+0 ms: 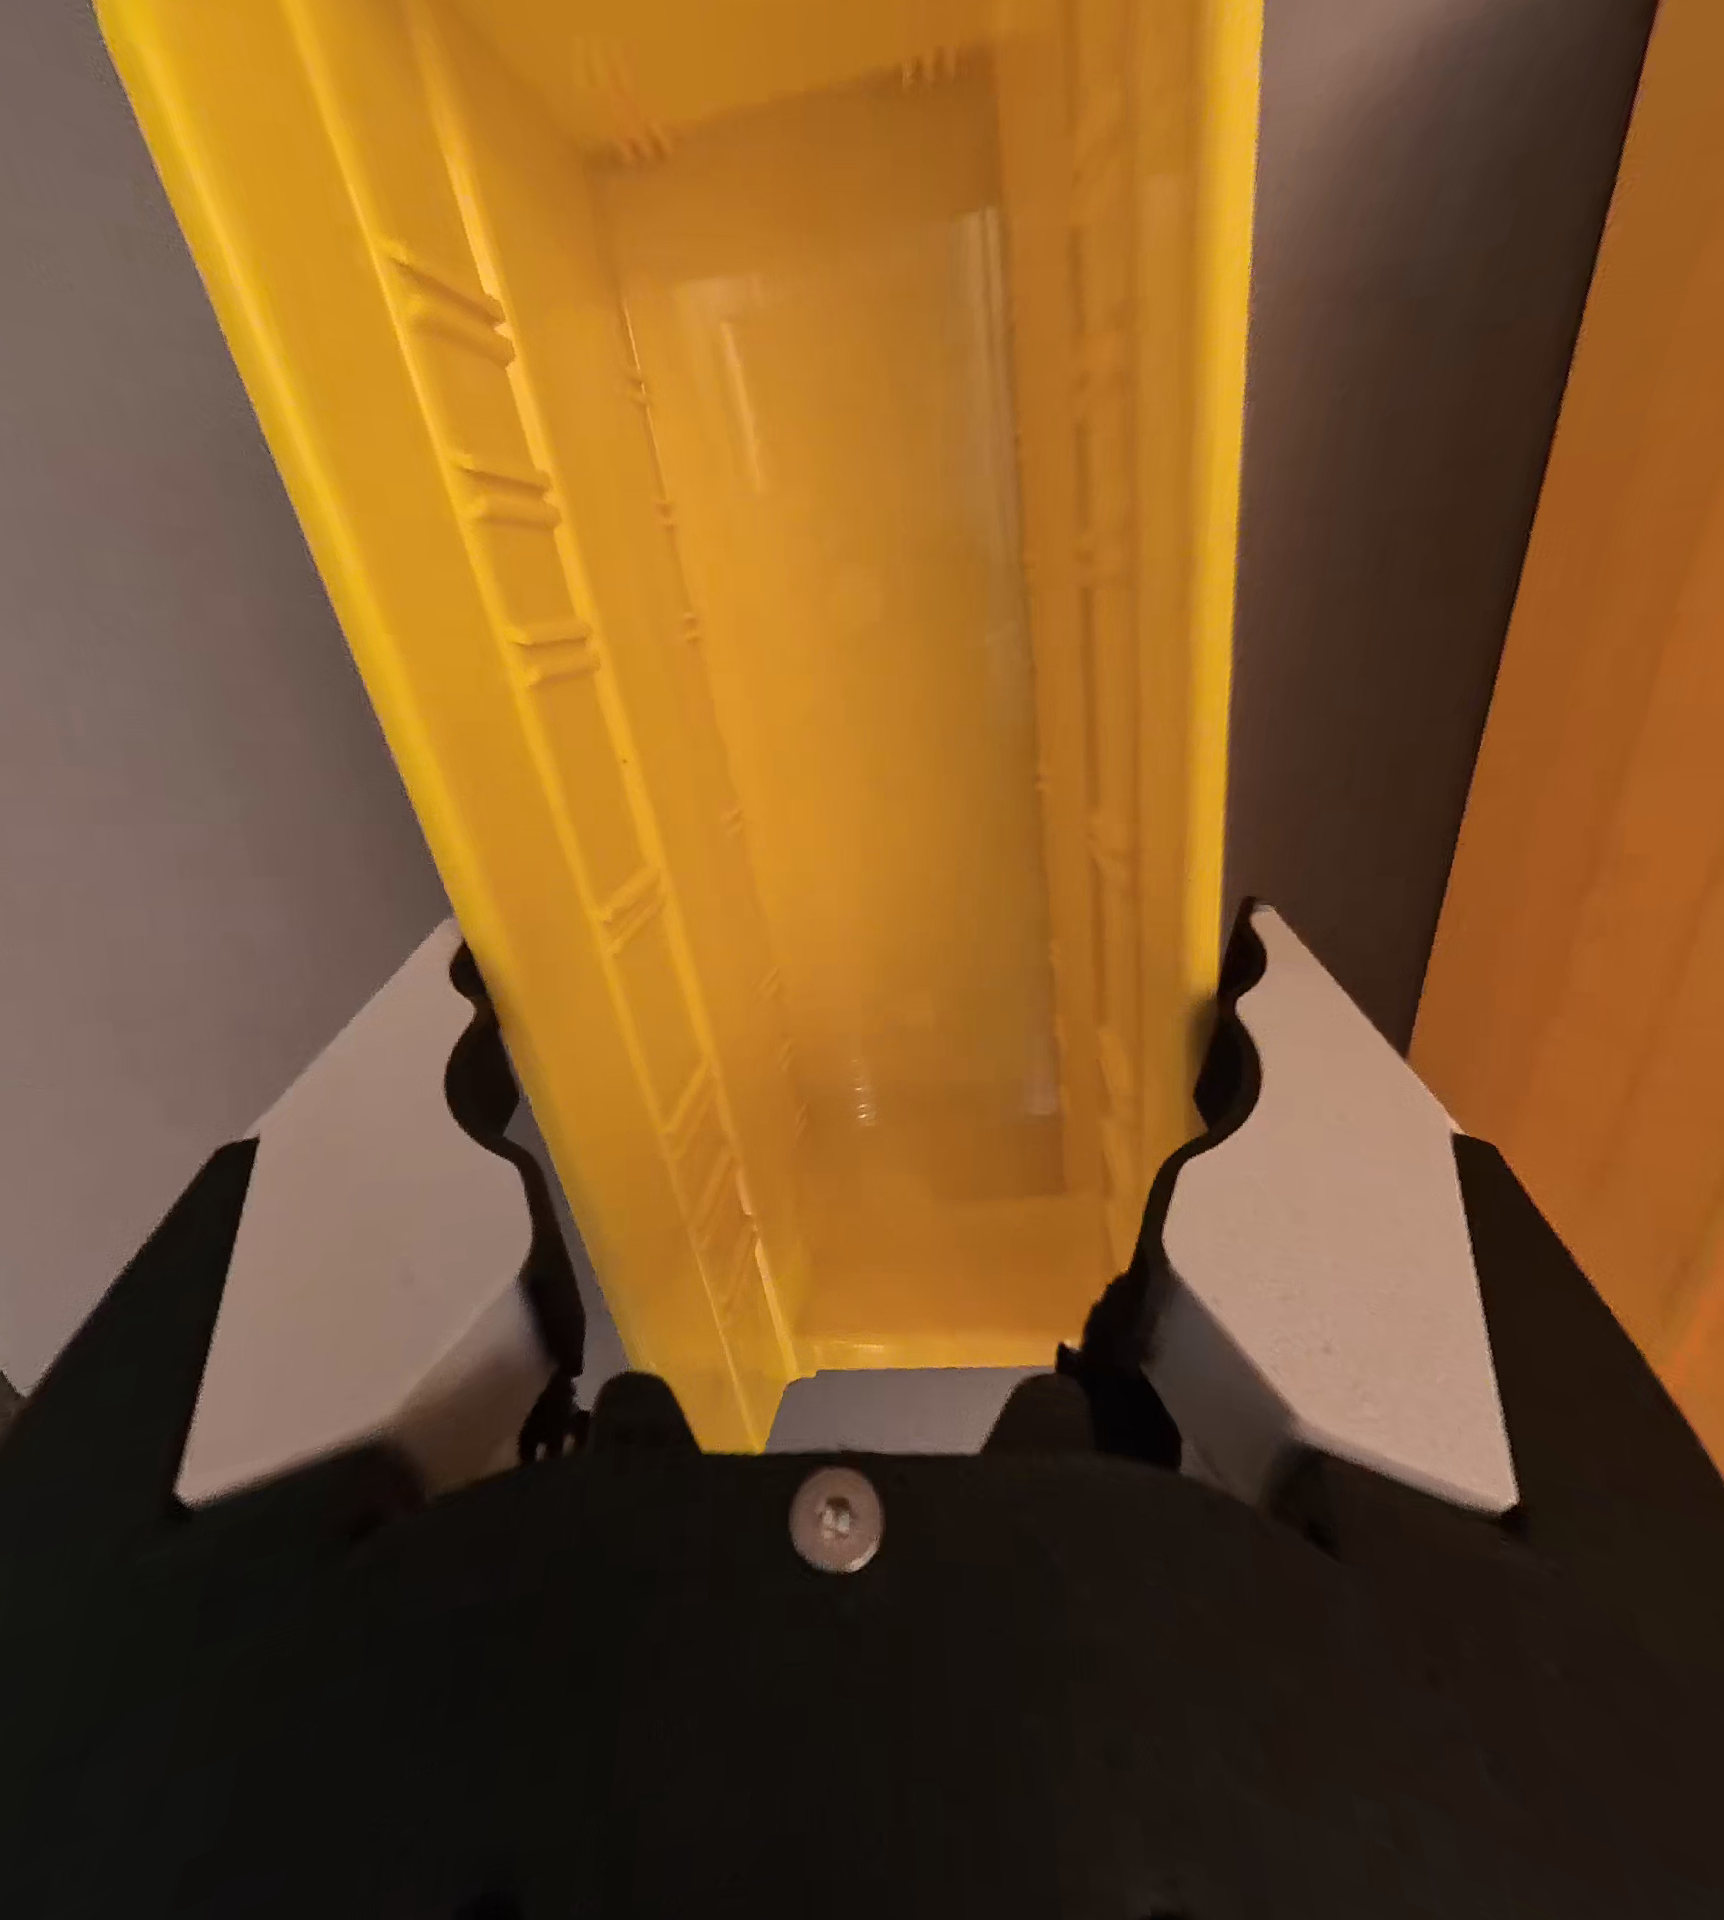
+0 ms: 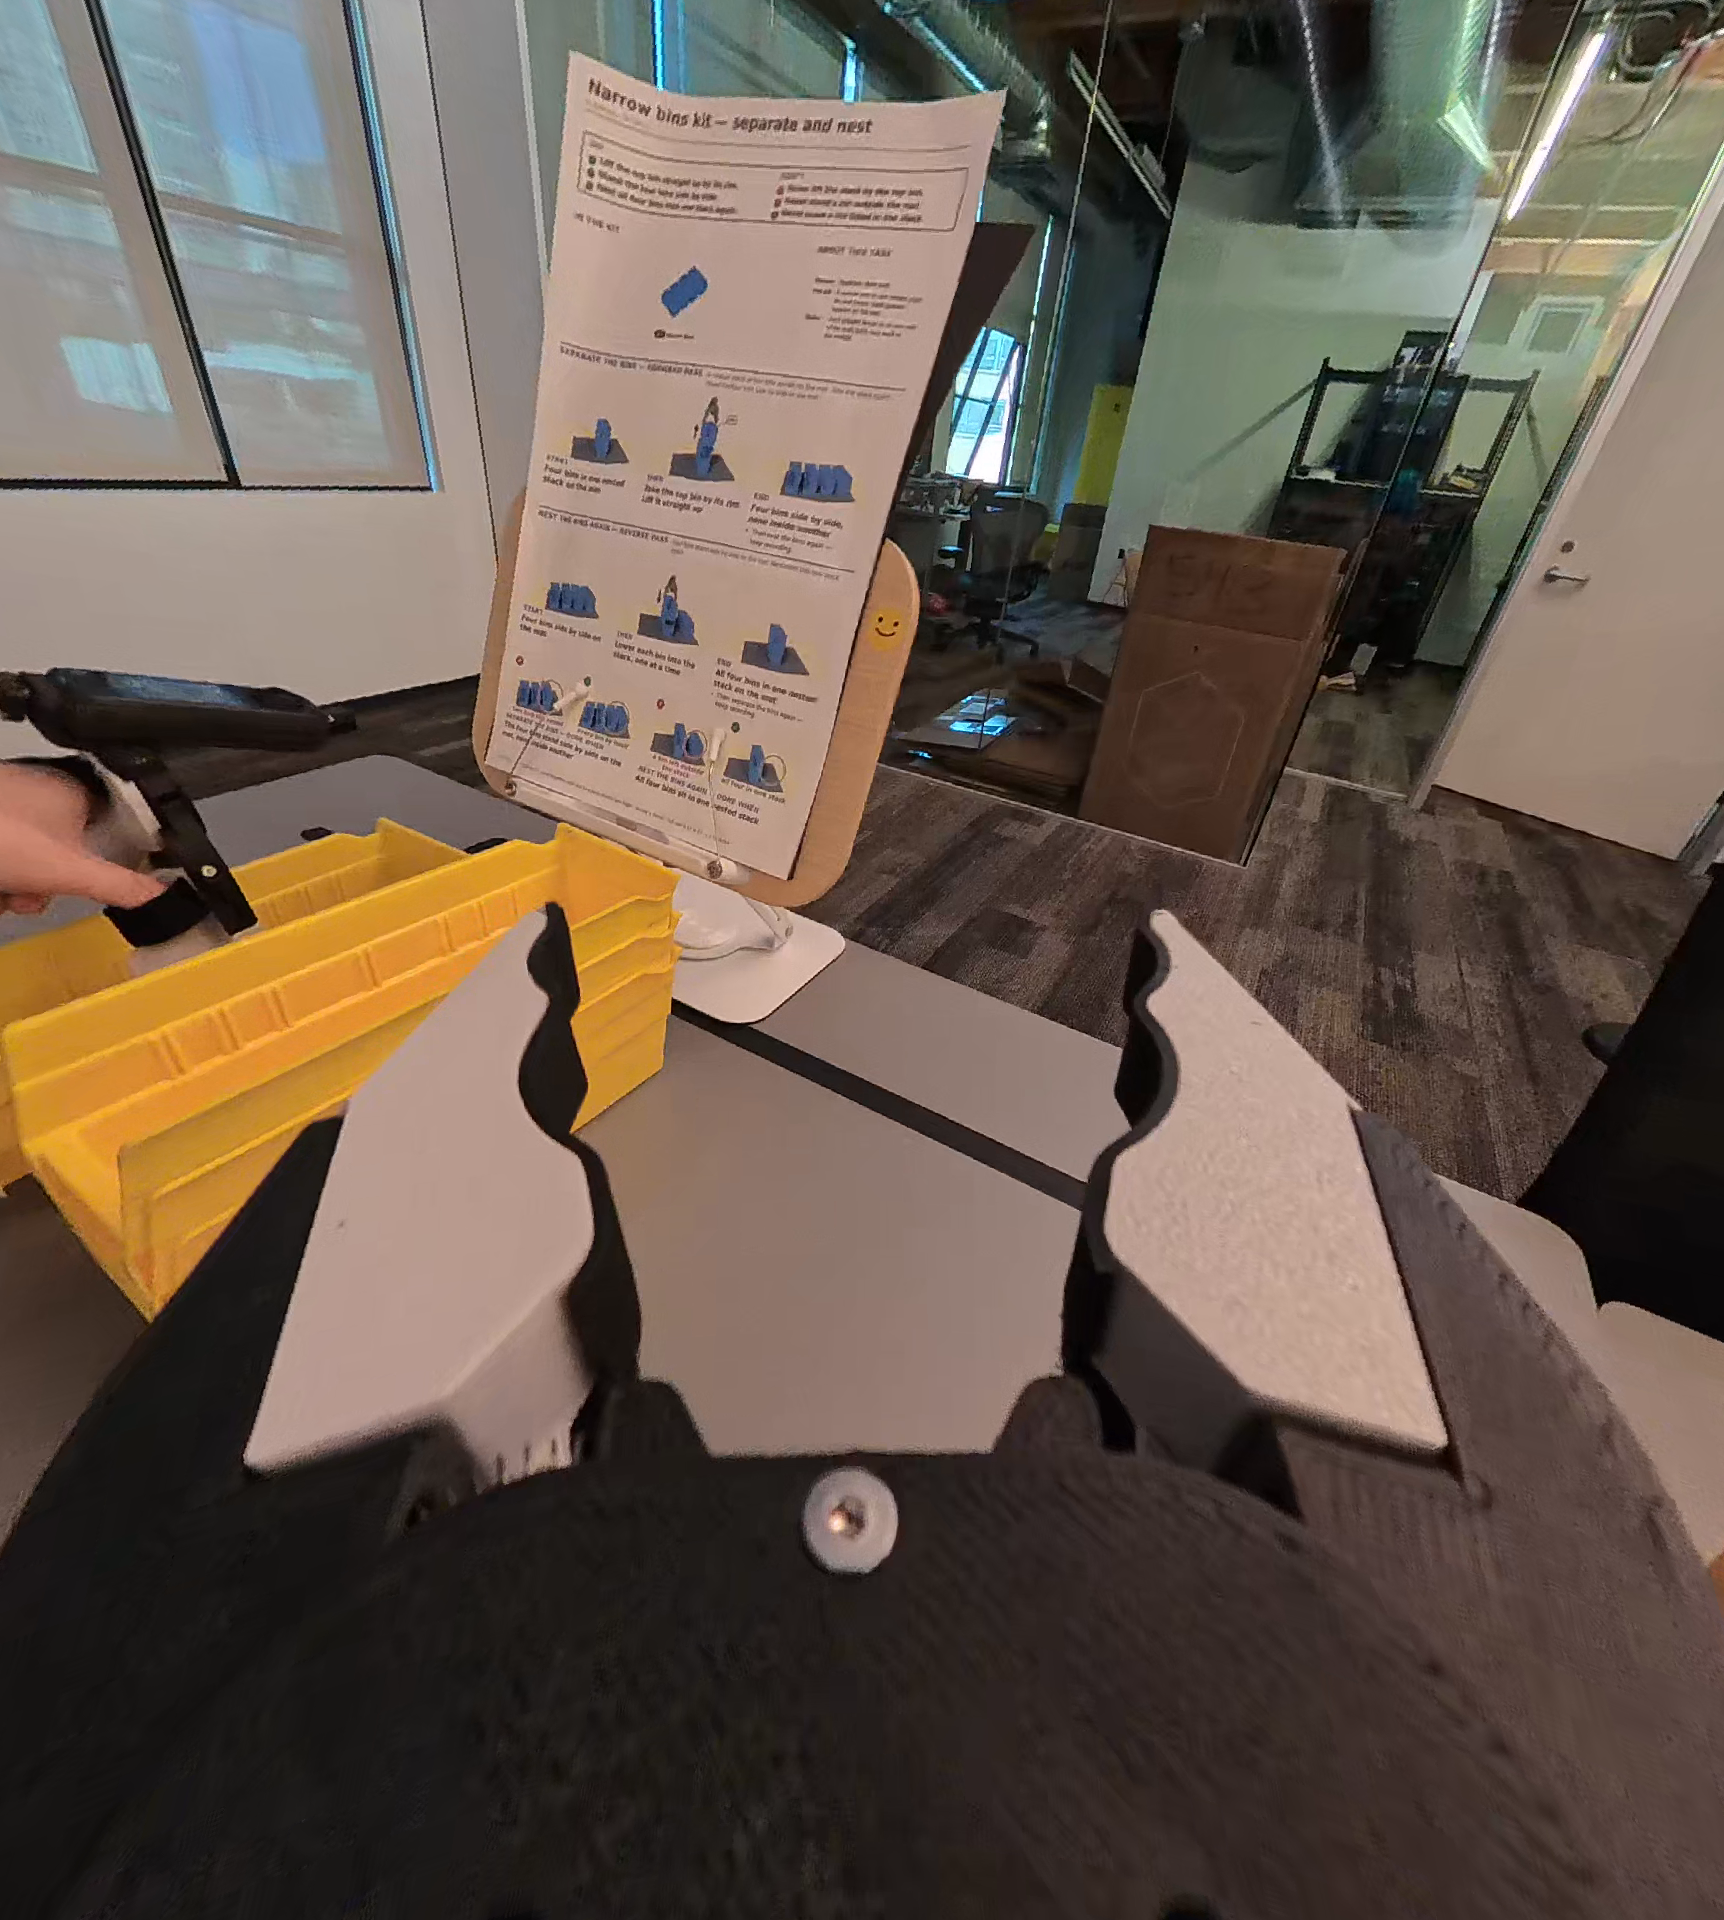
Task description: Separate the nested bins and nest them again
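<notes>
Ribbed bin [image 1: 837, 727] (glossy yellow plastic)

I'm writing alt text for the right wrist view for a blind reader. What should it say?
An open two-finger tool hovers with nothing between its fingers over a grey table. To its left sits a stack of nested yellow bins; beyond it a hand holds a second tool at a single yellow bin. Behind stands an instruction sheet.
</notes>
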Motion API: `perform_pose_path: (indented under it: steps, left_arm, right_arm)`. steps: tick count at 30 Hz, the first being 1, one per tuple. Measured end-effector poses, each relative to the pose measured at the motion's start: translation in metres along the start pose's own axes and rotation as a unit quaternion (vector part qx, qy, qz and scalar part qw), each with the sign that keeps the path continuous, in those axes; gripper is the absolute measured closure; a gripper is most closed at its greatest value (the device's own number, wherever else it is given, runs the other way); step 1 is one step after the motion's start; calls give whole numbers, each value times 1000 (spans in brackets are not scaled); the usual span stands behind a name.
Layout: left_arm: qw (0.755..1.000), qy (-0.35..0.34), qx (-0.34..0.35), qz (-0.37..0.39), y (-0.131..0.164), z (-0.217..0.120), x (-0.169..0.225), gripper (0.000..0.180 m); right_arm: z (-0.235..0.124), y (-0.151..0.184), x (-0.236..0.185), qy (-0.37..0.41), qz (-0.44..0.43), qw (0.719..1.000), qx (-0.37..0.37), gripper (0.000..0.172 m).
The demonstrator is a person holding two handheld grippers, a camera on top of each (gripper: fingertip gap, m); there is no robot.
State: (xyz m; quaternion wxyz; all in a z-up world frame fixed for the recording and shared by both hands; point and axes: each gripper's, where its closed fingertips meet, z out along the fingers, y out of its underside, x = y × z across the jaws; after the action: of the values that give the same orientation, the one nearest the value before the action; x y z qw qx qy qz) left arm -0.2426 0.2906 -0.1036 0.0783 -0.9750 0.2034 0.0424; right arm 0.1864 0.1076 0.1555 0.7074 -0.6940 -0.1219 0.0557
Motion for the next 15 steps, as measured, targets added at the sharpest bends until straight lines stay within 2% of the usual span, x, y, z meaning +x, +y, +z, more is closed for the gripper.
perform_pose_path:
  steps: [5,10,15]
  left_arm:
    - [1000,-1,-21,4,2,-3,-4,59]
    - [998,-1,-55,3,11,-5,-7,65]
    - [998,-7,-50,22,16,-10,-12,67]
  right_arm:
    - [8,1,-4,-5,-3,1000,-2,69]
    - [11,5,-6,3,-19,1000,-14,70]
    - [11,5,-3,7,-20,1000,-12,72]
